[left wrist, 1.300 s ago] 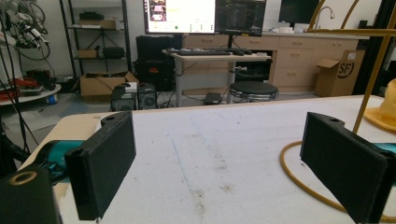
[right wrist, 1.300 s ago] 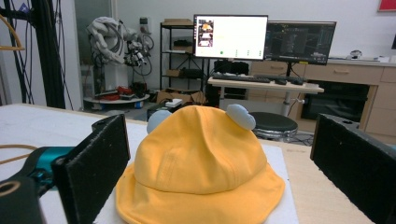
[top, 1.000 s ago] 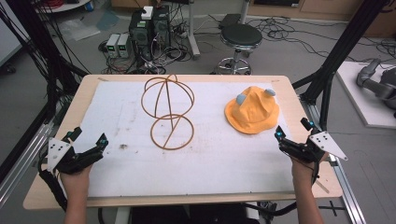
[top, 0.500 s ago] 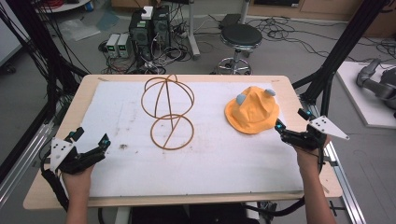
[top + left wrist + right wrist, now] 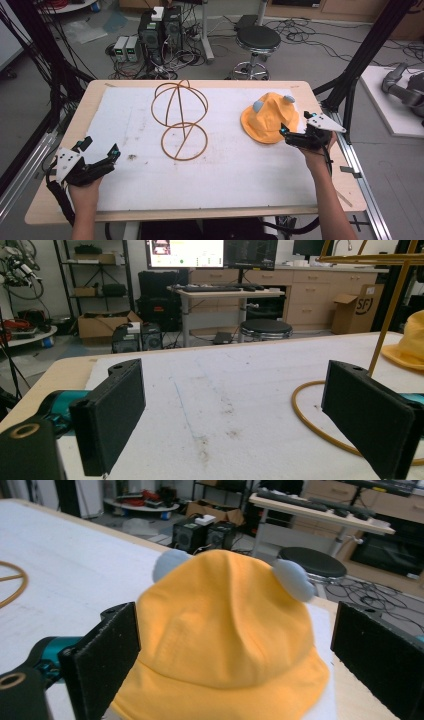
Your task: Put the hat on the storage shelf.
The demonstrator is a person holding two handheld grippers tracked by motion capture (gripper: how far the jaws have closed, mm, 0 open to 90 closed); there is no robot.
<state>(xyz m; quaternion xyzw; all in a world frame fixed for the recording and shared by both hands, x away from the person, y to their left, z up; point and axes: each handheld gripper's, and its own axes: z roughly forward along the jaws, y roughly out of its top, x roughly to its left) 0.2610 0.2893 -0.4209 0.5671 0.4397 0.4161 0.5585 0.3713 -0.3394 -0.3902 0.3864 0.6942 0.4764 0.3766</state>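
Note:
An orange-yellow hat point(image 5: 270, 119) with two grey ears lies on the white mat at the right. My right gripper point(image 5: 291, 135) is open at the hat's near right brim. In the right gripper view the hat point(image 5: 225, 635) sits between the two wide-apart jaws. A gold wire stand point(image 5: 181, 120), a sphere frame above a round base ring, stands at the mat's middle. My left gripper point(image 5: 101, 152) is open near the front left edge, with nothing in it. The left gripper view has the stand's base ring point(image 5: 320, 425) beside its right jaw.
The white mat point(image 5: 215, 165) covers most of the wooden table point(image 5: 45, 200). Black frame posts stand at both sides of the table. A stool point(image 5: 257, 40), computer boxes and cables are on the floor behind the far edge.
My right gripper has moved forward and left, from the table's right edge up to the hat's brim. The left gripper has stayed put.

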